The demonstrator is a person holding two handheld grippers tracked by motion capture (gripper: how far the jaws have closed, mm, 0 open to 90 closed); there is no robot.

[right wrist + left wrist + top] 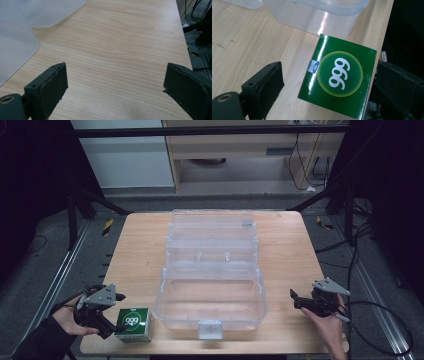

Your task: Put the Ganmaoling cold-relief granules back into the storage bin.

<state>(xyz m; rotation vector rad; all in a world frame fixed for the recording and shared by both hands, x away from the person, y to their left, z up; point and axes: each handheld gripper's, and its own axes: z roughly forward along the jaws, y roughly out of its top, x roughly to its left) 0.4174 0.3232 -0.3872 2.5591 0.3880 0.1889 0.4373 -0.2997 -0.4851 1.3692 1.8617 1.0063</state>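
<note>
— One green box, one clear plastic case, two grippers: that is the whole count on this tabletop. Where do things stand?

— Early, I'd judge. The box sits on the wood at the near edge, toward the near-left corner, just beside the case's near-left corner. It bears a round yellow-green badge with "999" on top. Nothing is inside the case yet, as far as I can see through its walls.

— Is the case ready to take it?

— It looks so. It lies open in the middle of the tabletop, its lid folded back toward the far edge, the deep tub nearest me, a small latch at its front wall. One case, opened out in tiers.

— And your left gripper?

— Released. In the left gripper view my two black jaws stand wide on either side of the box, one well off its side with bare wood between, the other close at the opposite side; neither pad presses on it that I can see. The box rests on the tabletop on its own.

— The right gripper?

— Also spread wide and empty, hanging over bare wood near the right edge, well apart from the case.

— What's left, then?

— Nearly everything, I reckon: closing on the box, lifting it, setting it into the tub, perhaps shutting the lid.
</note>
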